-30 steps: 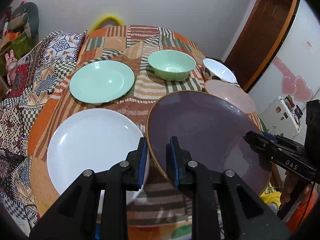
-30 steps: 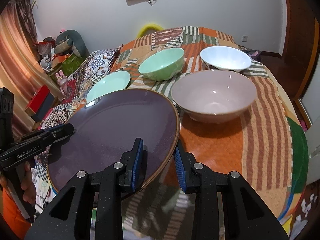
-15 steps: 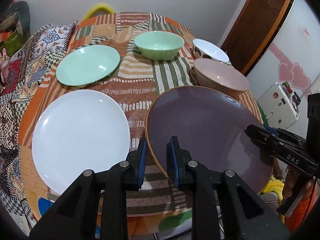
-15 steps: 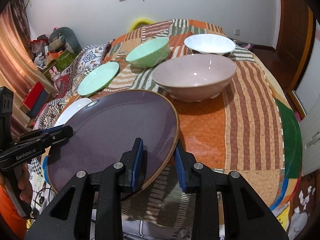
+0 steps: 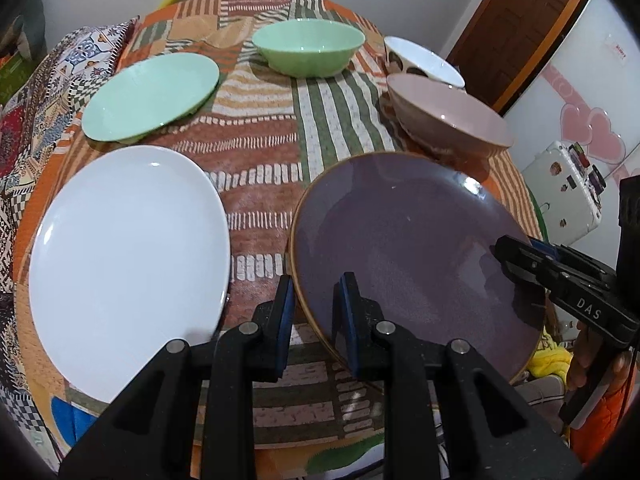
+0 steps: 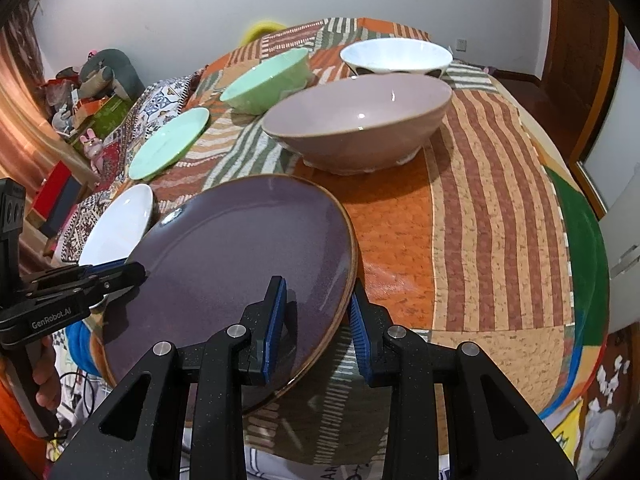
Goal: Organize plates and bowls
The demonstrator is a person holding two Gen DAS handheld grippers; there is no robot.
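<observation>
A large purple plate (image 5: 412,248) (image 6: 240,264) with a brown rim hangs just above the near edge of the round table. My left gripper (image 5: 316,312) is shut on its left rim, and my right gripper (image 6: 316,320) is shut on its right rim. Each gripper also shows in the other's view, clamped on the far side of the plate: the right gripper (image 5: 520,264), the left gripper (image 6: 120,276). A white plate (image 5: 128,256) (image 6: 120,224) lies left of the purple one. Further back are a green plate (image 5: 152,96) (image 6: 172,148), a green bowl (image 5: 308,52) (image 6: 268,80), a pink bowl (image 5: 444,116) (image 6: 360,120) and a white bowl (image 5: 420,60) (image 6: 396,56).
A patchwork cloth (image 6: 480,200) covers the table, and its right half is bare. A patterned sofa (image 5: 32,112) stands to the left with toys and boxes (image 6: 92,92) behind it. A wooden door (image 5: 516,20) and a white fridge (image 5: 592,92) are at the right.
Both grippers have come down and towards the table's near edge with the purple plate between them. The plate sits lower over the cloth, and the bowls look further off.
</observation>
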